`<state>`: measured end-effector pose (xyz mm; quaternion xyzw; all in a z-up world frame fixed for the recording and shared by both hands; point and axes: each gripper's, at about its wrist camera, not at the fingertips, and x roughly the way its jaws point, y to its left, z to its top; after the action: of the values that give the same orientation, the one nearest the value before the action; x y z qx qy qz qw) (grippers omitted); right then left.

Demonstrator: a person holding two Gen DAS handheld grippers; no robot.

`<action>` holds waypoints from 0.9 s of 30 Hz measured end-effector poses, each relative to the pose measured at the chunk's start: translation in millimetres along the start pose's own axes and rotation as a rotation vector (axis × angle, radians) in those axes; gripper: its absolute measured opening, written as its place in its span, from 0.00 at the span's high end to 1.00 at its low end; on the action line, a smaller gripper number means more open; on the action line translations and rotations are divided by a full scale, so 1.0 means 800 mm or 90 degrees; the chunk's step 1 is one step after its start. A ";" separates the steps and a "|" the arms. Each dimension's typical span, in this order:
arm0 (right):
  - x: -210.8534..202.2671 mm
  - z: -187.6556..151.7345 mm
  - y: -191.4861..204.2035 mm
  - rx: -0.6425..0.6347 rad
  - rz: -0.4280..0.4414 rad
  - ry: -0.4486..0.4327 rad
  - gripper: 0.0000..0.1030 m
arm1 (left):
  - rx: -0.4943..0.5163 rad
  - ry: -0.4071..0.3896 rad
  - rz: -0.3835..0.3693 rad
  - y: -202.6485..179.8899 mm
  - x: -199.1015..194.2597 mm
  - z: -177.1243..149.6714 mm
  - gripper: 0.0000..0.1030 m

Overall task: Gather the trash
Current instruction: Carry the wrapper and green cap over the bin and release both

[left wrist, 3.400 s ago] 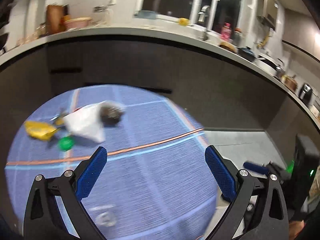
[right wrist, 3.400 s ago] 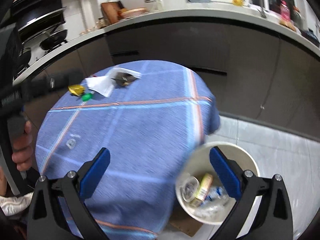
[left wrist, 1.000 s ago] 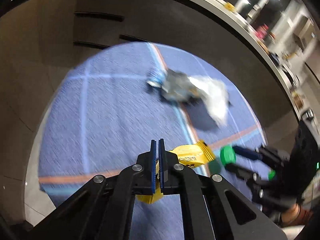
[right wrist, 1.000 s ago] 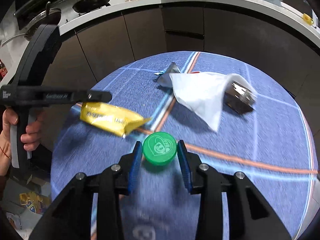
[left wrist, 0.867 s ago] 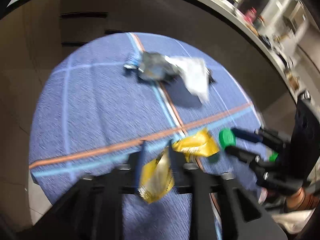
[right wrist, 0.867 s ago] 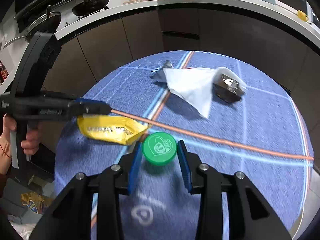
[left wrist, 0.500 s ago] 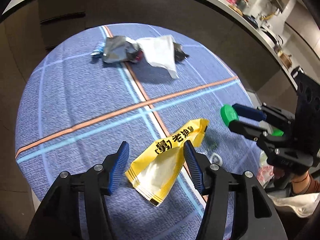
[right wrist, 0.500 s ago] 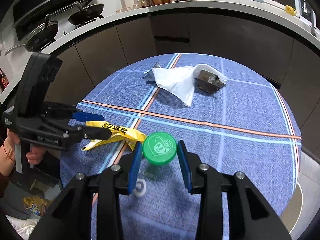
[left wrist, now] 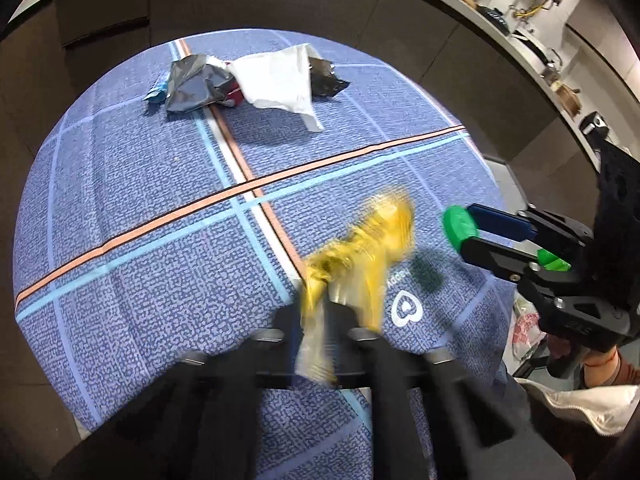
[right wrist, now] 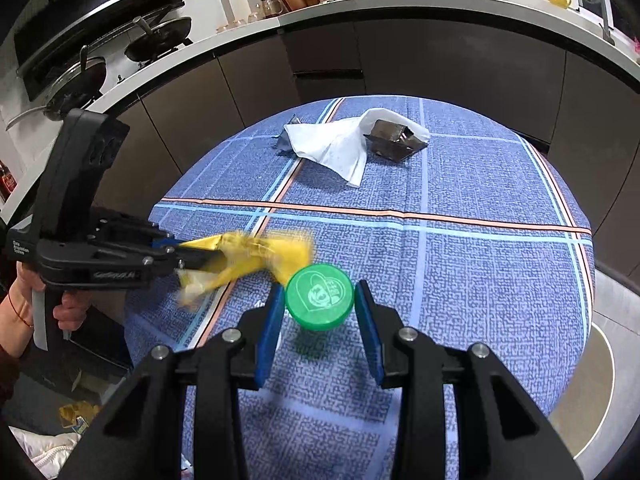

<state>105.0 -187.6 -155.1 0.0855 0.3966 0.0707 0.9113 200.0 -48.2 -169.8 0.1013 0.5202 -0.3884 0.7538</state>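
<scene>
A round table with a blue checked cloth (left wrist: 120, 184) fills both views. My left gripper (left wrist: 316, 320) has its jaws closing tight on a crumpled yellow snack wrapper (left wrist: 372, 236), which sticks out blurred above the cloth. From the right wrist view the left gripper (right wrist: 180, 258) comes in from the left with the yellow wrapper (right wrist: 256, 258). My right gripper (right wrist: 320, 300) is shut on a green bottle cap (right wrist: 320, 296), held just above the cloth. The left wrist view shows that green cap (left wrist: 458, 229) at the right. A white tissue (left wrist: 280, 78) lies at the far side.
A silver foil wrapper (left wrist: 192, 84) and a dark wrapper (right wrist: 394, 138) lie by the white tissue (right wrist: 336, 146). A pale bin rim (right wrist: 600, 380) shows past the table's right edge. Dark cabinets and a counter curve behind, with pans (right wrist: 156, 36) on a stove.
The left jaws, shut a second ago, opened around the yellow wrapper and have closed on it again. Both grippers drew back over the table. The green cap stayed in the right gripper.
</scene>
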 end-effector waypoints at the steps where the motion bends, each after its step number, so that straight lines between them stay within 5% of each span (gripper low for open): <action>1: -0.002 -0.001 0.000 0.001 0.000 -0.002 0.64 | -0.010 -0.005 0.003 0.001 -0.002 0.000 0.98; 10: -0.041 -0.007 -0.006 0.012 -0.003 -0.037 0.64 | -0.043 -0.059 0.044 -0.013 -0.048 0.002 0.99; 19: -0.091 -0.013 -0.021 0.027 -0.014 -0.085 0.64 | 0.013 -0.126 0.116 -0.070 -0.084 0.014 0.99; 27: -0.126 -0.026 -0.058 0.062 -0.048 -0.114 0.64 | 0.066 -0.156 0.120 -0.128 -0.087 0.027 0.99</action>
<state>24.5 -250.6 -107.0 0.1205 0.3191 0.0089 0.9400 133.7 -96.1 -74.8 0.1401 0.3923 -0.3519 0.8383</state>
